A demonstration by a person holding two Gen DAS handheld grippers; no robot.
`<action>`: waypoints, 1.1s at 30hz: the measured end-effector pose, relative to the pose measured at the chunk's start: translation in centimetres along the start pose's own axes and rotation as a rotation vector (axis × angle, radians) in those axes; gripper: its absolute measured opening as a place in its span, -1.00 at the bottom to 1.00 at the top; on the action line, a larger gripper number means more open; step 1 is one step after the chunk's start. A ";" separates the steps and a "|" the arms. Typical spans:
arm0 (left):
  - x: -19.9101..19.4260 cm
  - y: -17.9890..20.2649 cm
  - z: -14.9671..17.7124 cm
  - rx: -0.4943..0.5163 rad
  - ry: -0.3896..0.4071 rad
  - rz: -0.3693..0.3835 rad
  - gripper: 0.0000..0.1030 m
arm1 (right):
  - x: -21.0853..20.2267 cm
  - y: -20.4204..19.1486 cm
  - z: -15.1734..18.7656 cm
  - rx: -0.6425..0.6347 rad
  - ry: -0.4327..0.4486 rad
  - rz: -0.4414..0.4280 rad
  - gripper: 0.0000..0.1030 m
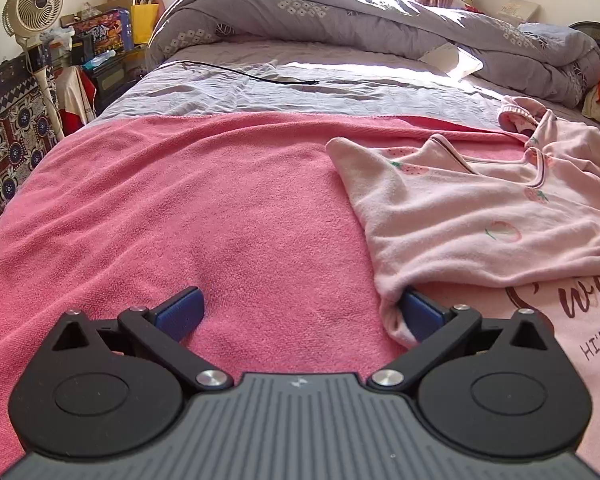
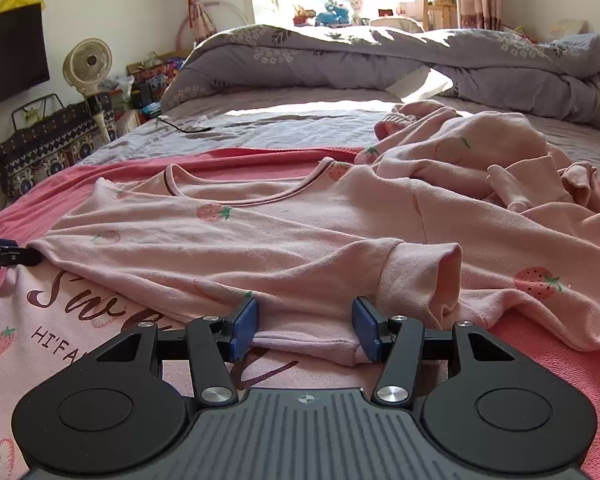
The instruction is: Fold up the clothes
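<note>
A pale pink strawberry-print top (image 2: 300,232) lies partly folded on a pink towel (image 1: 180,208); it also shows in the left wrist view (image 1: 460,216). Below it lies a pink garment with brown lettering (image 2: 60,312). My left gripper (image 1: 300,312) is open wide; its right finger (image 1: 420,314) touches the top's folded left corner. My right gripper (image 2: 305,328) is open, its blue pads either side of the top's near folded edge, the cloth lying between them. The left gripper's tip shows in the right wrist view (image 2: 4,256).
A second crumpled pink garment (image 2: 500,168) lies at the right. A grey duvet (image 1: 340,20) is bunched at the far end of the bed. A black cable (image 1: 252,74) lies on the grey sheet. A fan (image 1: 34,8) and boxes stand left of the bed.
</note>
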State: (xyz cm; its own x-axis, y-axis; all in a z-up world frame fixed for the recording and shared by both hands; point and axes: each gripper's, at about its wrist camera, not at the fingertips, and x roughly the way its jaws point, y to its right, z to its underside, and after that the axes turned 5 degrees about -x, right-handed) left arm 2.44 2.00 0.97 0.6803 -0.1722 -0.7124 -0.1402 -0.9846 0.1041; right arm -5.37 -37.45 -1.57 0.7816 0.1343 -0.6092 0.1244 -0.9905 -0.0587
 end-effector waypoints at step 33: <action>1.6 5.8 1.0 0.045 0.049 -0.028 1.00 | -0.3 0.4 0.0 0.009 0.025 -0.047 0.29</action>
State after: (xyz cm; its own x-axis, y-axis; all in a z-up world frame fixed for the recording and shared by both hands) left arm 1.99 -3.97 -0.29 0.7189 -0.1468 -0.6795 -0.1521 -0.9870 0.0524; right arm -5.54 -37.90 -1.40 0.7902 0.1813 -0.5853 0.1562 -0.9833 -0.0937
